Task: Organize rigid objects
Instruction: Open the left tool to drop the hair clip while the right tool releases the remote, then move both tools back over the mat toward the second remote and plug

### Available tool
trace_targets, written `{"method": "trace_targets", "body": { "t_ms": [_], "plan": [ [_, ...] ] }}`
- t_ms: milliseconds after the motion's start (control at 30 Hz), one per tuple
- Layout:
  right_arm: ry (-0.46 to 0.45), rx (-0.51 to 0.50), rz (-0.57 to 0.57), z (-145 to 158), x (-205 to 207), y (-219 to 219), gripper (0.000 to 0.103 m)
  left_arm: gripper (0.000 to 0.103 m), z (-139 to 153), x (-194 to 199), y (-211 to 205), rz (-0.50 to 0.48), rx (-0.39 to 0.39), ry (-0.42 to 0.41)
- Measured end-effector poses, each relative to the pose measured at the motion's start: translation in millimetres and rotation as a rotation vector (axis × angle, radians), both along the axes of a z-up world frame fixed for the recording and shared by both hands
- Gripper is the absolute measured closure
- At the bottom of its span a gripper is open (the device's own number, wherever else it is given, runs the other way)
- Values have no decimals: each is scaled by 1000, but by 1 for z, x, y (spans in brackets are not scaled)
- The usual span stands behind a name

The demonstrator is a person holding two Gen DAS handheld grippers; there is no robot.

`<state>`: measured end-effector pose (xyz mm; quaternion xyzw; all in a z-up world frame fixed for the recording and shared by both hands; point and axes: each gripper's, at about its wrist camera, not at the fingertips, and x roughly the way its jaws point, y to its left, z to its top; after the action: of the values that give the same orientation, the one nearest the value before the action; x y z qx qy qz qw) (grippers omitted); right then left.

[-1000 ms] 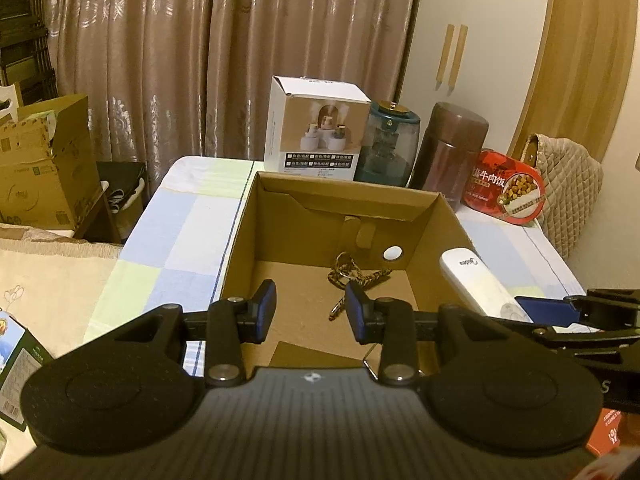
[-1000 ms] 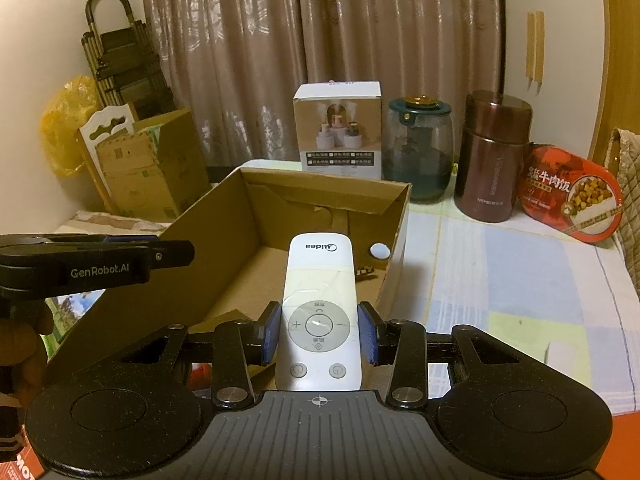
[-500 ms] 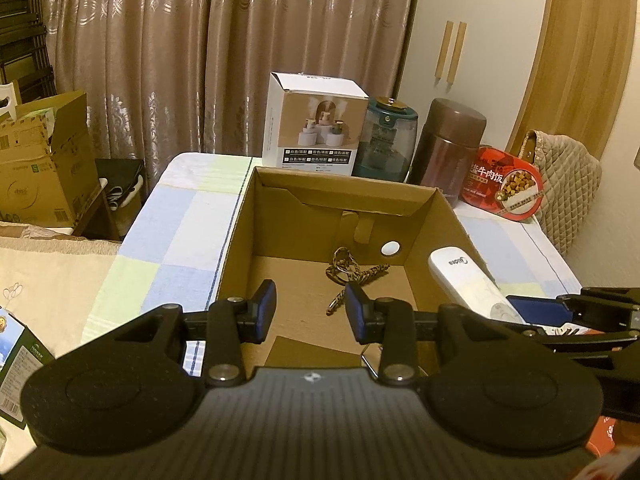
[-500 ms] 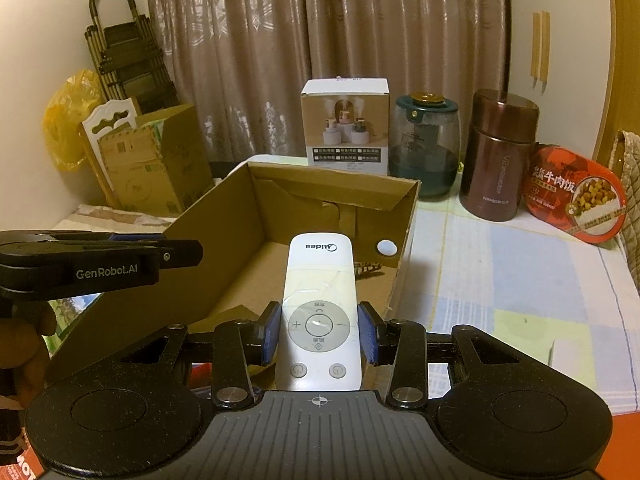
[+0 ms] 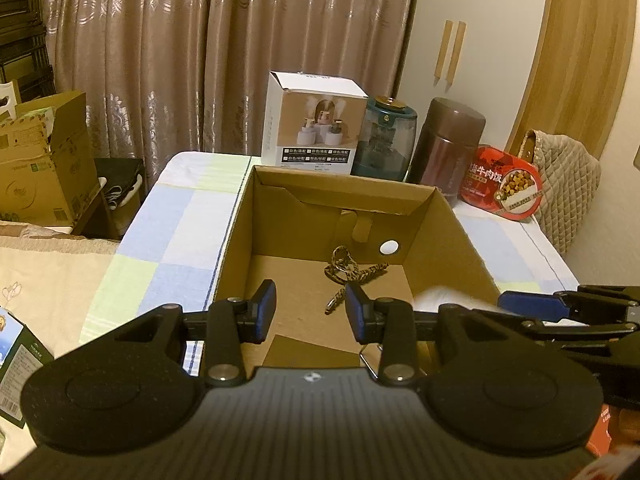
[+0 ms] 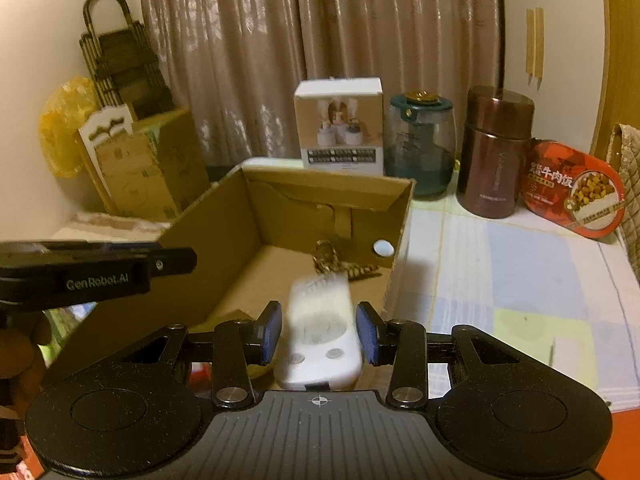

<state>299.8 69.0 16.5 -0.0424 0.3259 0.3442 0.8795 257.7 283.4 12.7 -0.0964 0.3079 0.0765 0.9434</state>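
Right gripper (image 6: 319, 320): jaws narrow around a blurred white remote (image 6: 318, 344), over the cardboard box's (image 6: 224, 232) near right corner. Left gripper (image 5: 310, 304), marked "GenRobot.AI": jaws drawn close, empty. Red tin (image 6: 572, 188): "牛肉饭".

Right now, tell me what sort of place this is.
Probably a bedroom in a home: heavy curtains, a wardrobe door, and a table under a checked cloth holding a thermos and a cardboard box.
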Motion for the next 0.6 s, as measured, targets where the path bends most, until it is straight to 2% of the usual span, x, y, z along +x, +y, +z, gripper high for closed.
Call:
{"method": "trace_targets", "body": {
  "t_ms": [33,133,600],
  "plan": [
    [-3,7,1,1,1,-1,64,71,0,0,0,4,1,-2],
    [-29,19,-17,5,0,-6,51,70,1,-1,0,5,3,-4],
    [-22,30,-58,8,-14,-34,50,70,7,-15,-15,-20,32,-12]
  ]
}}
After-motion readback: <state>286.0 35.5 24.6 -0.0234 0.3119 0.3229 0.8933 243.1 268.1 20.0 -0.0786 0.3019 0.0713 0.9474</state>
